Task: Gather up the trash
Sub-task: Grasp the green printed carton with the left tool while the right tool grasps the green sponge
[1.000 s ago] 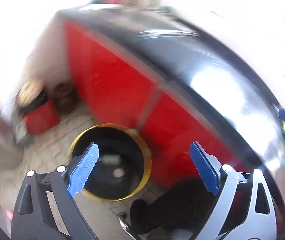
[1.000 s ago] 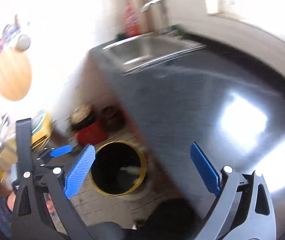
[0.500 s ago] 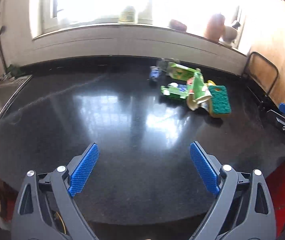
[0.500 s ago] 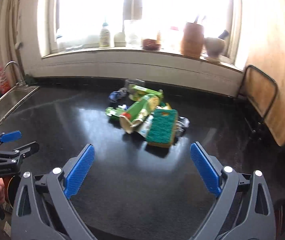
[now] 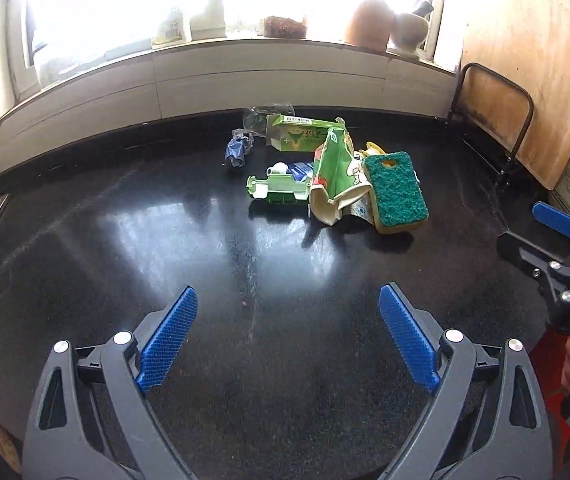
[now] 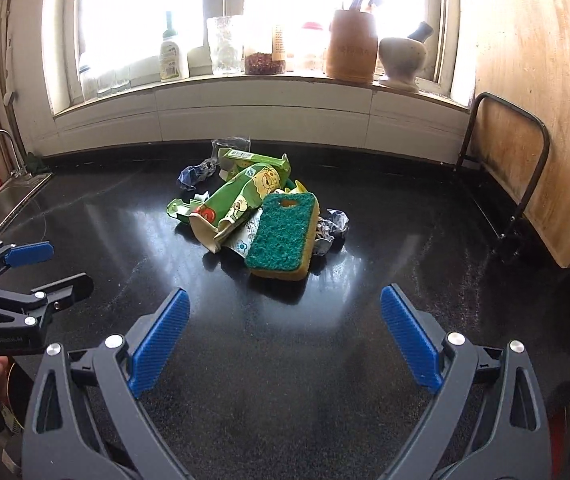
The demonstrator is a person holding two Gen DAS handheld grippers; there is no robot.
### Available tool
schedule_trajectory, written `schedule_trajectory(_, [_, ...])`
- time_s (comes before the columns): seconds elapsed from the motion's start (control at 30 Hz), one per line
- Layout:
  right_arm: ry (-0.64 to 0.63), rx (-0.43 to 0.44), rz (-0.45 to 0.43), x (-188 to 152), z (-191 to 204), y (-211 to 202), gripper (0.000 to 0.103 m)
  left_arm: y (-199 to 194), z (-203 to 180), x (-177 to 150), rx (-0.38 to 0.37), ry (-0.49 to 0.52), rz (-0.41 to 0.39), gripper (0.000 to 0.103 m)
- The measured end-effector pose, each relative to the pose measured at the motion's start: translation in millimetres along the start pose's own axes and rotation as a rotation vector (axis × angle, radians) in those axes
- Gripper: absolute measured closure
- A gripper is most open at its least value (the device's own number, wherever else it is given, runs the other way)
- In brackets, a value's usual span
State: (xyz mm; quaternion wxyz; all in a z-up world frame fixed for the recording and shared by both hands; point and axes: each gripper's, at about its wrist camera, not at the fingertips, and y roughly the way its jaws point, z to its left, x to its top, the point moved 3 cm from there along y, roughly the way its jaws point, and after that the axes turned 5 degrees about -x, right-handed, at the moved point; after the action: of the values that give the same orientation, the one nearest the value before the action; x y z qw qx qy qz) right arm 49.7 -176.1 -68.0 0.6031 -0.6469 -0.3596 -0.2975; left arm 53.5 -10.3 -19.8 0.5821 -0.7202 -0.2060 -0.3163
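- Two grippers with blue-padded fingers hover over the glossy black stone desk (image 6: 405,208): the left gripper (image 5: 287,340) and the right gripper (image 6: 285,336), each spread wide and grasping nothing.
- One heap of trash lies near the back middle of the desk, below the window sill, well apart from both grippers.
- One green scouring sponge with a yellow underside (image 6: 283,236) leans on the heap's near right side, scouring face up, its long axis running from the window towards the grippers.
- One crushed green cartoon-printed carton (image 6: 241,204) lies on its side, its long axis diagonal, with the torn open end towards the near left.
- One flat green rectangular box (image 5: 301,134) sits at the back, its long axis roughly parallel to the sill.
- One small green plastic tray (image 5: 279,188) lies at the heap's left.
- One crumpled blue wrapper (image 5: 237,150) lies just beside the heap on the left.
- One crumpled silver foil ball (image 6: 331,230) touches the sponge's right side.
- One steel sink (image 6: 5,208) is at the far left.
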Motion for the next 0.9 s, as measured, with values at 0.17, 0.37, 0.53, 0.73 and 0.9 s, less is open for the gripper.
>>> schedule_trajectory(0.17, [-0.024,-0.004,0.045,10.4,-0.5,55.2,0.010,42.3,8.6,46.0,-0.065,0.000,0.033,0.013])
schedule_trajectory(0.37, [-0.022,0.010,0.111,16.2,1.6,110.0,0.016,116.9,7.1,93.0,-0.102,0.041,0.094,0.013])
schedule_trajectory(0.53, [-0.006,0.024,0.139,24.1,0.6,133.3,0.019,161.8,4.8,107.2,-0.094,0.067,0.109,0.018])
schedule_trajectory(0.73, [-0.014,0.011,0.164,25.2,4.7,152.5,0.030,185.8,-7.4,111.6,-0.132,0.080,0.125,0.054])
schedule_trajectory(0.9, [-0.019,0.012,0.164,23.7,9.0,155.9,0.050,182.3,-18.4,111.3,-0.149,0.089,0.105,0.089])
